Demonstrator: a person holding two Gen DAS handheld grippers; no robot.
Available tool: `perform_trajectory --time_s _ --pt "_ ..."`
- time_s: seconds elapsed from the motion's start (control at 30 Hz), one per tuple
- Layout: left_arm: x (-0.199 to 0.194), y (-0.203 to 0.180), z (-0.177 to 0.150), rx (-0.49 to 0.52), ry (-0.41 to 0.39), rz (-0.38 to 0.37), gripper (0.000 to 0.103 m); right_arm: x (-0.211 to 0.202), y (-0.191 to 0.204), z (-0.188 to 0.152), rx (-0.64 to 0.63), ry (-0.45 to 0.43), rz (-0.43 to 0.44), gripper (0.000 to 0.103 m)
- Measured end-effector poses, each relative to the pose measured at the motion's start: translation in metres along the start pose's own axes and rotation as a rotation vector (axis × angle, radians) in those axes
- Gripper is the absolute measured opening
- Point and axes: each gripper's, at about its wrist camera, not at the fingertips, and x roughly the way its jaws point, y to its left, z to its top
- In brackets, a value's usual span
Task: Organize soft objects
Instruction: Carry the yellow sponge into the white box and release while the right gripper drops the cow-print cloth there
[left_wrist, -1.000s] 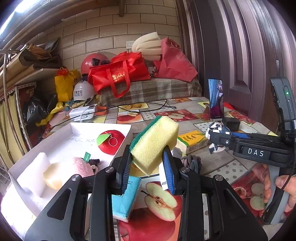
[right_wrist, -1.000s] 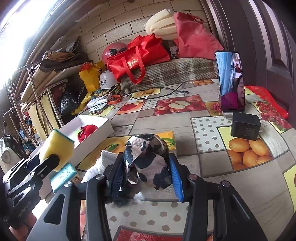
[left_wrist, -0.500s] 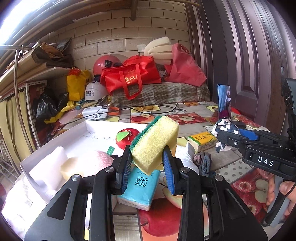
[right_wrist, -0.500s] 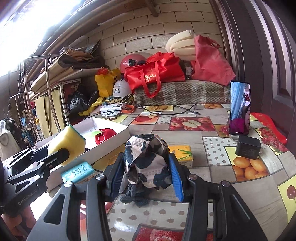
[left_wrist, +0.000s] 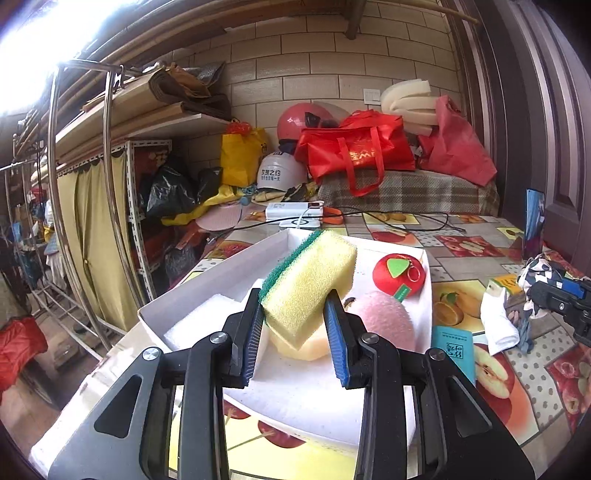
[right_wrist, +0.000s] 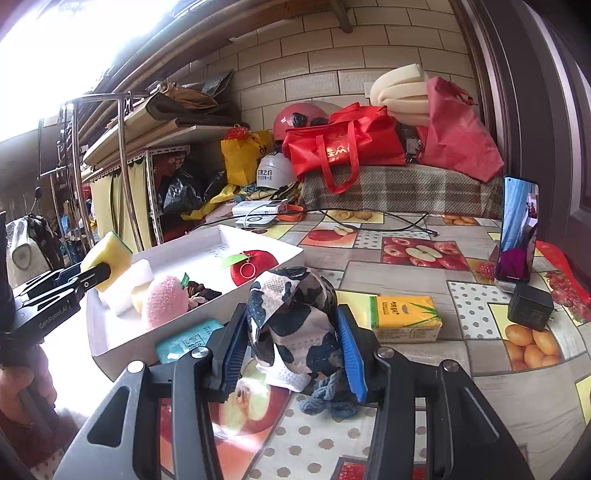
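Note:
My left gripper (left_wrist: 295, 332) is shut on a yellow sponge with a green scouring side (left_wrist: 308, 284) and holds it over the near end of a white box (left_wrist: 236, 258). In the box lie a red apple plush (left_wrist: 399, 273), a pink fuzzy ball (left_wrist: 384, 319), a pale yellow piece and a white foam block (left_wrist: 199, 321). My right gripper (right_wrist: 291, 350) is shut on a black-and-white patterned cloth (right_wrist: 291, 314), above the table just right of the box (right_wrist: 258, 240). The left gripper with its sponge (right_wrist: 107, 253) shows at the left of the right wrist view.
On the fruit-print tablecloth lie a teal tissue pack (left_wrist: 452, 347), a white folded cloth (left_wrist: 496, 321), a blue-grey knotted cloth (right_wrist: 328, 398) and a yellow tissue pack (right_wrist: 406, 317). A standing phone (right_wrist: 517, 232) and black charger (right_wrist: 530, 306) are at the right. Red bags and helmets crowd the back.
My left gripper has carried the sponge to the left, from beside the box to over it. My right gripper has shifted left toward the box with the patterned cloth.

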Motion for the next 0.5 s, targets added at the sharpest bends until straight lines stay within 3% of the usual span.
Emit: perform_trajectory --time_s 0.23,0.5 --pt "0.024 0.019 0.005 -0.036 0.005 0.04 0.033 0.027 0.04 0.006 -0.034 0.025 0.061 0.046" --pt "0.048 0.041 0.013 -0.135 0.019 0.071 0.033 0.064 0.073 0.019 -0.078 0.03 0.072 0.046"
